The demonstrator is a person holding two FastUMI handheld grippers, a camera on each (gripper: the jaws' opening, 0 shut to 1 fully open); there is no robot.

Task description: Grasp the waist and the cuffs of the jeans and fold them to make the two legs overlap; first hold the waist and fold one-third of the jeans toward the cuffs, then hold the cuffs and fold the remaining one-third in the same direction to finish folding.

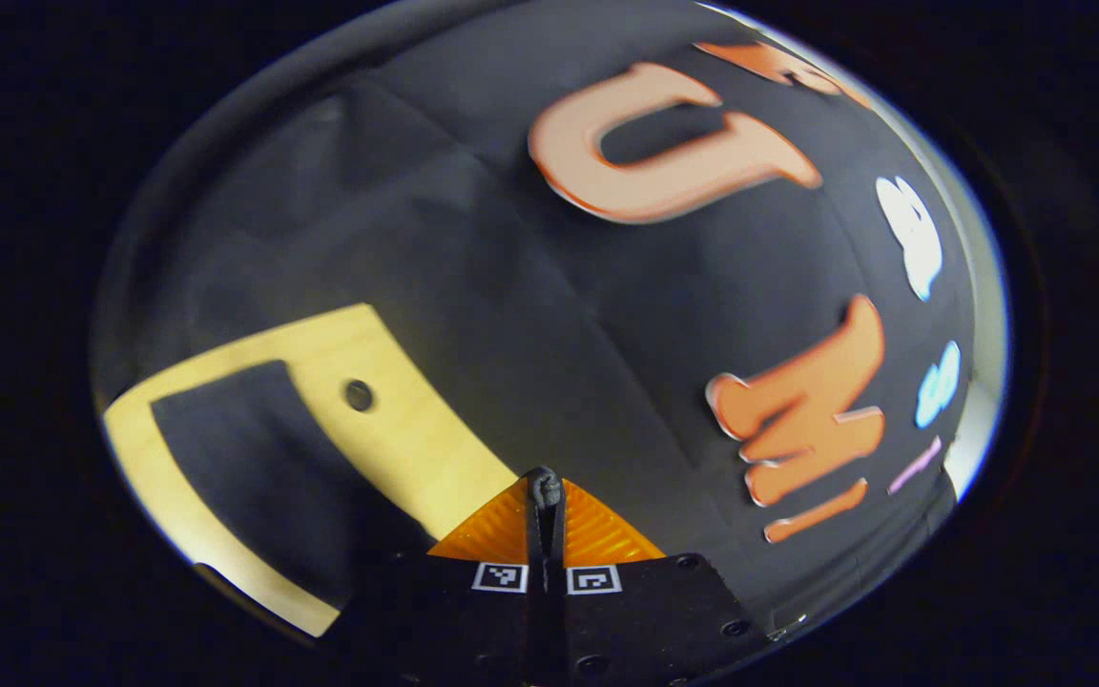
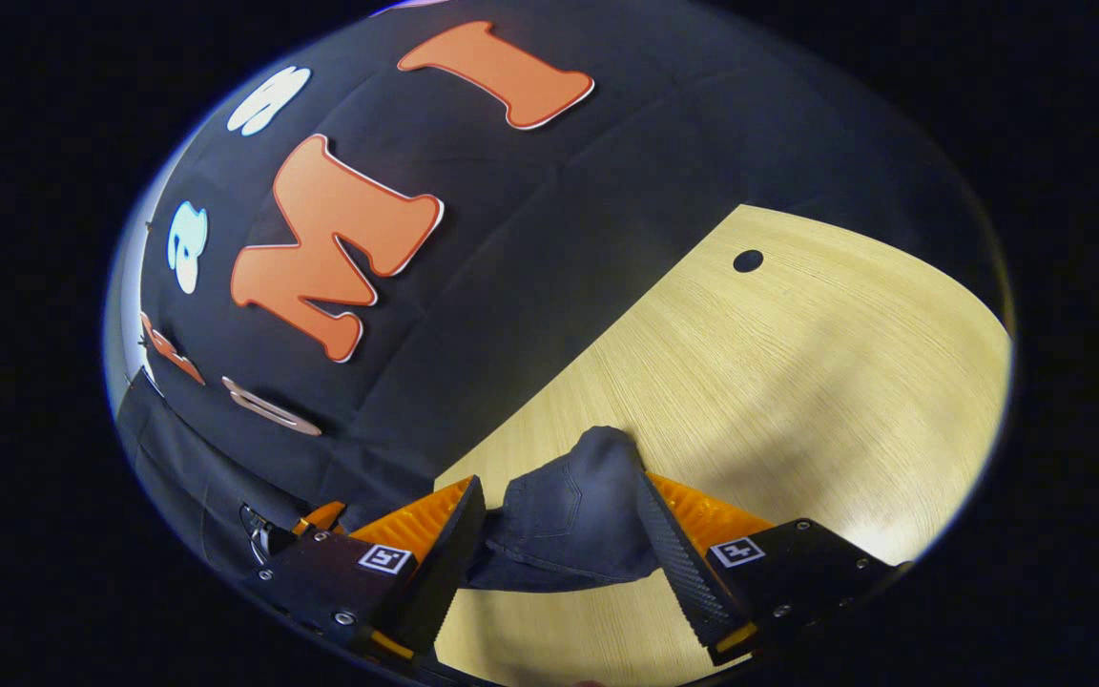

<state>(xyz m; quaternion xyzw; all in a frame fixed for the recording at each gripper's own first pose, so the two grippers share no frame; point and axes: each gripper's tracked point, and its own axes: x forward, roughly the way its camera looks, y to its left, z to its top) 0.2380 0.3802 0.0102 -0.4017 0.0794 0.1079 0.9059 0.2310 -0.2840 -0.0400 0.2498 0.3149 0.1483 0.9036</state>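
Black cloth wall (image 2: 549, 239) hung behind a pale wood-grain table (image 2: 798, 382), creased into soft folds. In the right gripper view the table spread from 6 to 3 o'clock, with a small round hole (image 2: 748, 260) near 2 o'clock. In the left gripper view the table (image 1: 397, 420) lay at 8 o'clock, with a hole (image 1: 359, 394) too. Bright light edged the cloth.

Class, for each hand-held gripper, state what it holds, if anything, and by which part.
Right hand-held gripper: a bunched fold of the dark jeans; which part cannot be told. Left hand-held gripper: shut on a thin sliver of dark fabric.
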